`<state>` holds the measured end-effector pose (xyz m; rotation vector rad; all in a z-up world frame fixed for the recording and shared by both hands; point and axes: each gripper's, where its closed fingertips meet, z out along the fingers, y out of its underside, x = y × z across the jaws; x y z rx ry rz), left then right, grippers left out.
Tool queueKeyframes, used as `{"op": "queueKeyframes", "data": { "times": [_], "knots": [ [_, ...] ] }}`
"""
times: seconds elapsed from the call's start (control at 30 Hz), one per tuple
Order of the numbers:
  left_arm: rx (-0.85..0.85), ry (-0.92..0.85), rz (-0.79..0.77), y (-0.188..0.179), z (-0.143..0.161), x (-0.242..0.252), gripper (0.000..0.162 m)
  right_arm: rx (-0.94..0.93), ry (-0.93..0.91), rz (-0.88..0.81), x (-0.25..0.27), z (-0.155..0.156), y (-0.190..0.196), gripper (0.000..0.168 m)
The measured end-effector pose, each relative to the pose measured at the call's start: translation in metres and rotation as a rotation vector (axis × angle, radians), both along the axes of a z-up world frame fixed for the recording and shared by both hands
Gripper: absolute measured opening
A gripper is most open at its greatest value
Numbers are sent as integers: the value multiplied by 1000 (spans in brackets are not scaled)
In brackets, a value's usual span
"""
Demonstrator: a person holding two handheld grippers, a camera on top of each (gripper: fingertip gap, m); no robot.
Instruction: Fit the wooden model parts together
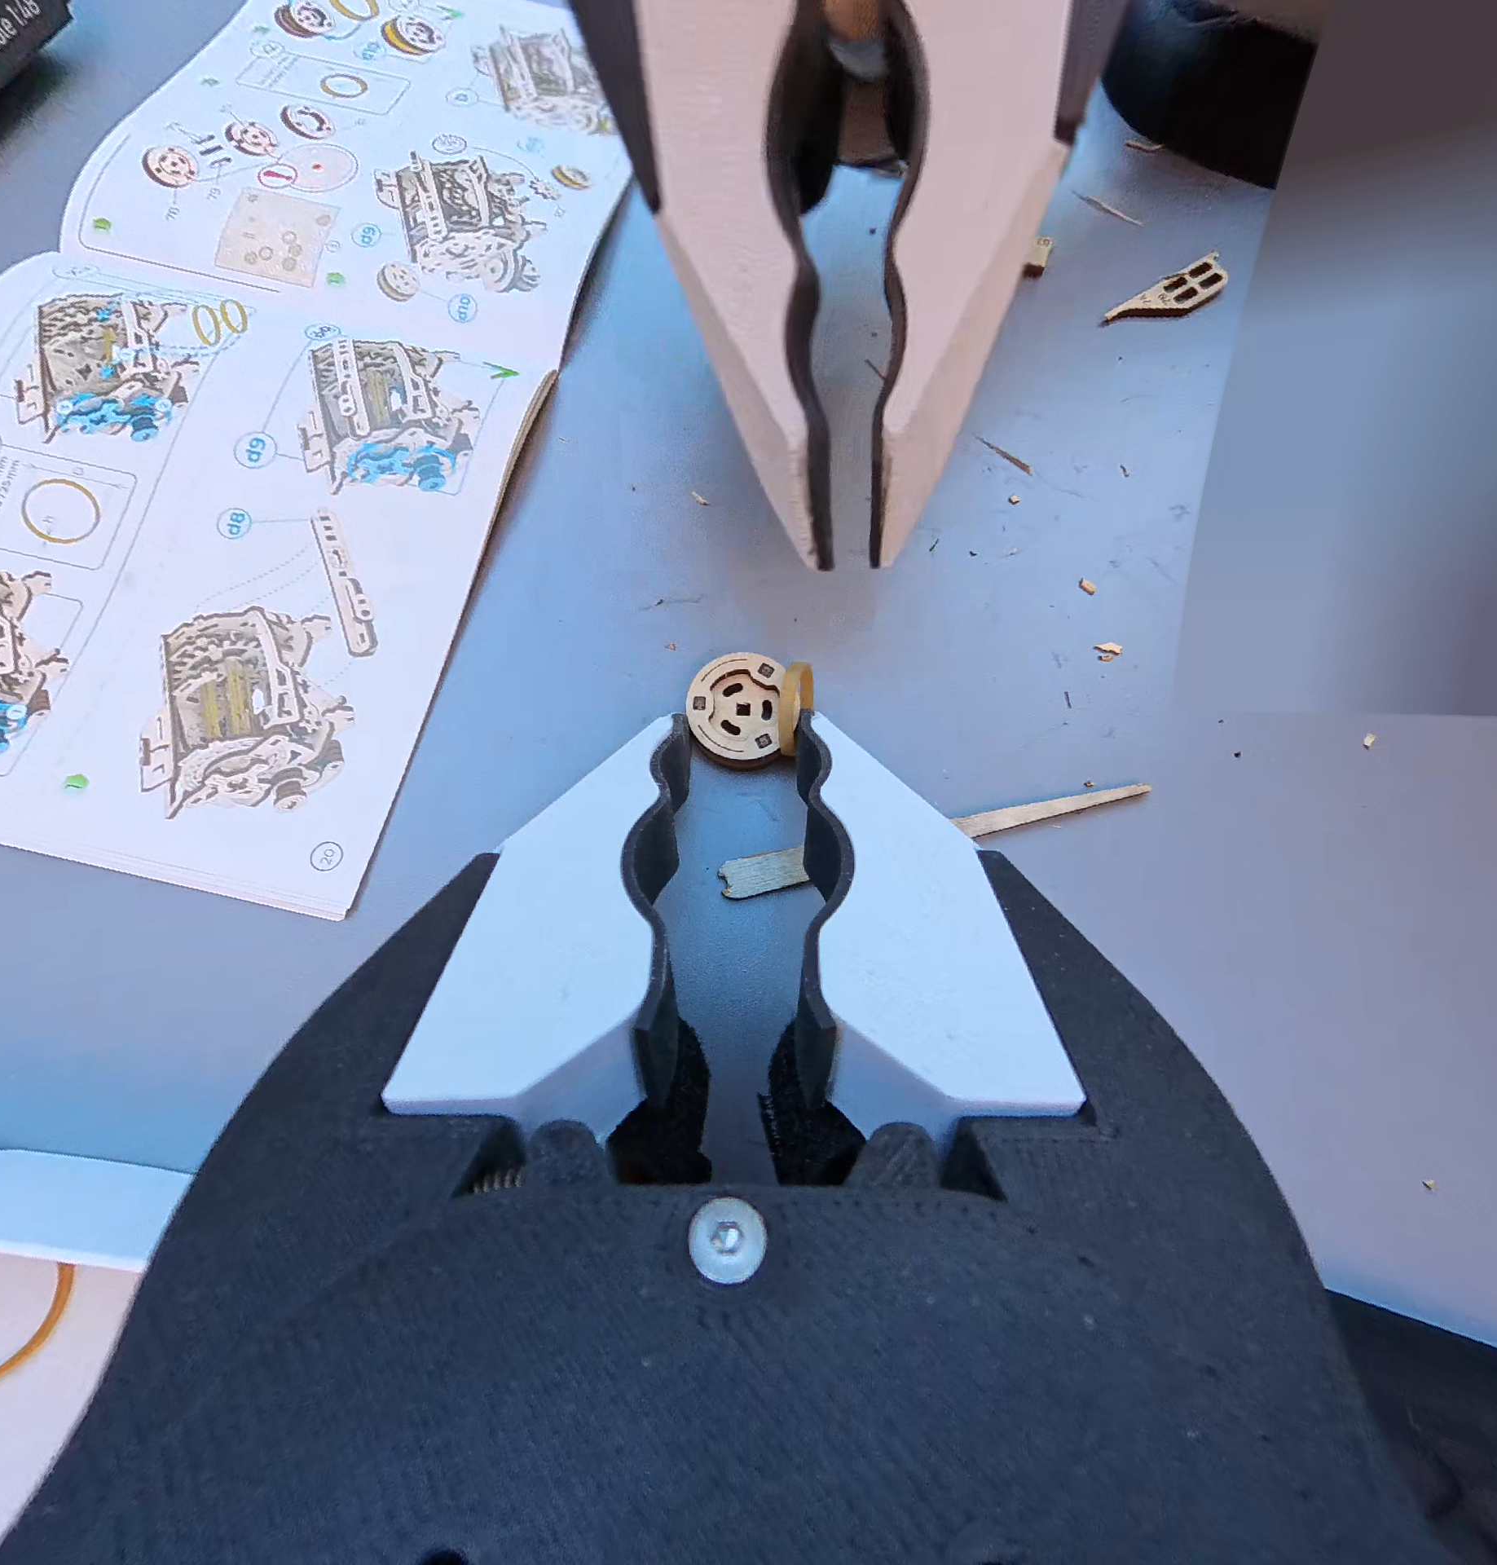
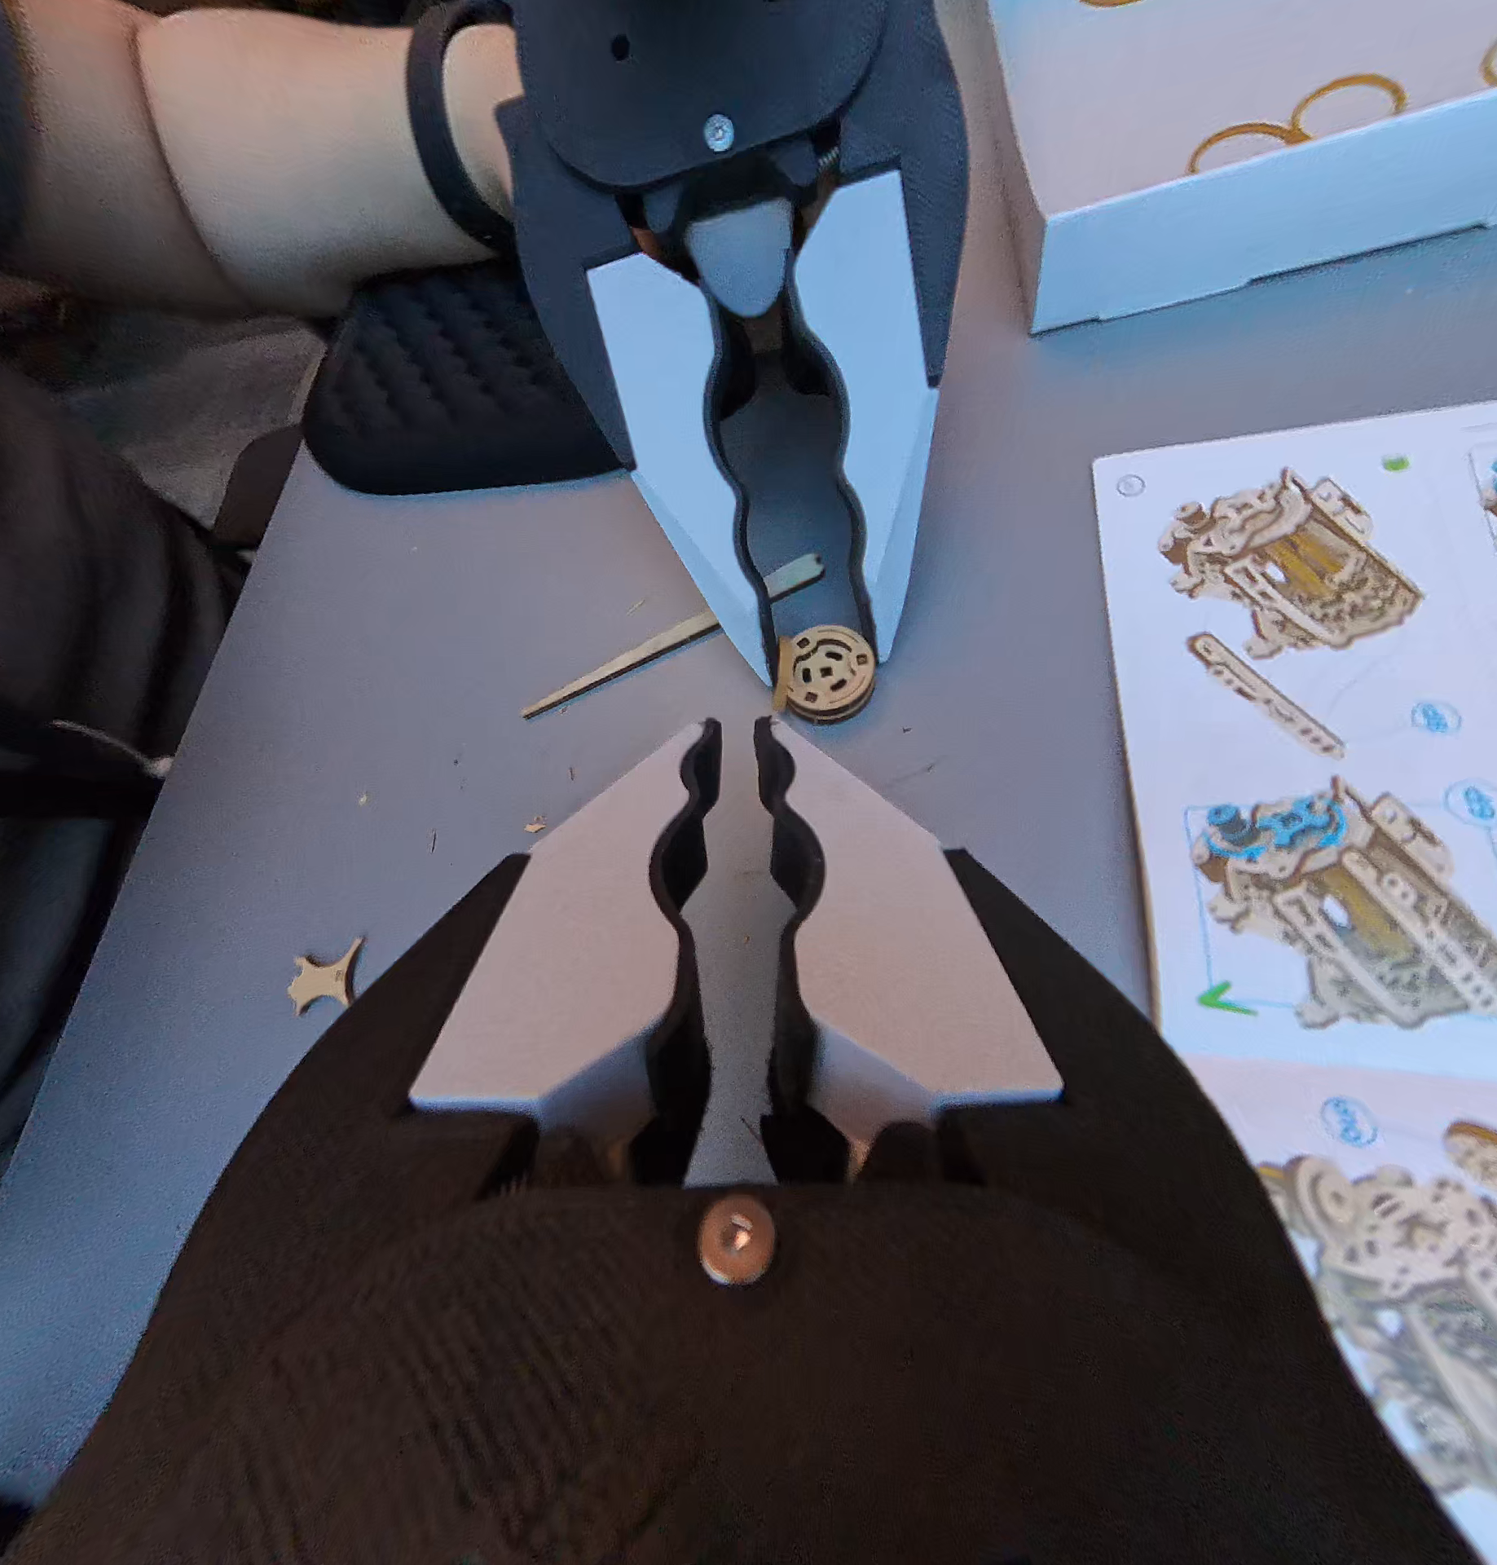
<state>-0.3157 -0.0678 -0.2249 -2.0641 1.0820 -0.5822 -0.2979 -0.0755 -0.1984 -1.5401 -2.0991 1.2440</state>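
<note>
A small round wooden wheel (image 1: 732, 711) sits tilted between the tips of my left gripper (image 1: 742, 720), which is shut on it just above the grey table (image 1: 1151, 931). A tan rubber ring (image 1: 800, 705) stands on edge between the wheel and one fingertip. In the right wrist view the wheel (image 2: 829, 673) and the ring (image 2: 783, 677) show at the tips of the left gripper (image 2: 823, 669). My right gripper (image 2: 736, 728) is empty, its jaws only narrowly apart, and its tips point at the wheel from a short way off. It comes in from the top of the left wrist view (image 1: 850, 563).
An open instruction booklet (image 1: 220, 423) lies beside the grippers, also in the right wrist view (image 2: 1320, 762). A thin wooden stick (image 1: 1058, 804) and a flat wooden strip (image 1: 762, 876) lie under the left gripper. Wood scraps (image 1: 1168, 292) dot the table. A white box (image 2: 1236, 212) stands behind.
</note>
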Motion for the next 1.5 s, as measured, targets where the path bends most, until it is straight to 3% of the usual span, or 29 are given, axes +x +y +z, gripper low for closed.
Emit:
{"op": "queueKeyframes", "data": {
  "times": [0.1,0.3,0.5,0.57,0.63,0.83,0.9,0.97,1.17,1.37,1.5],
  "knots": [
    [-2,-1,1,0,0,0,24,-31,8,-142,-2,-9,0,5],
    [10,8,3,0,0,0,24,56,-40,-168,-14,-22,3,3],
    [37,39,6,0,-1,0,24,-139,-49,-241,-17,-12,0,12],
    [36,38,8,0,-1,0,24,-114,-70,-257,-16,-15,1,13],
    [34,37,9,1,-1,0,24,-44,-71,-243,-14,-20,2,2],
    [41,37,13,1,0,-1,25,-26,-68,-216,-15,-21,-3,1],
    [57,50,57,6,2,-6,51,-29,-68,-221,-14,-19,-3,1],
    [68,14,66,5,10,-8,63,-56,-56,-230,-13,-15,-2,0],
    [-13,-229,56,-5,44,-7,25,-203,9,-264,-14,5,2,0],
    [-400,-492,15,-18,56,4,21,-299,48,-290,-14,17,4,0],
    [-426,-486,52,-15,49,1,23,-291,30,-297,-14,12,5,0]
  ]
}}
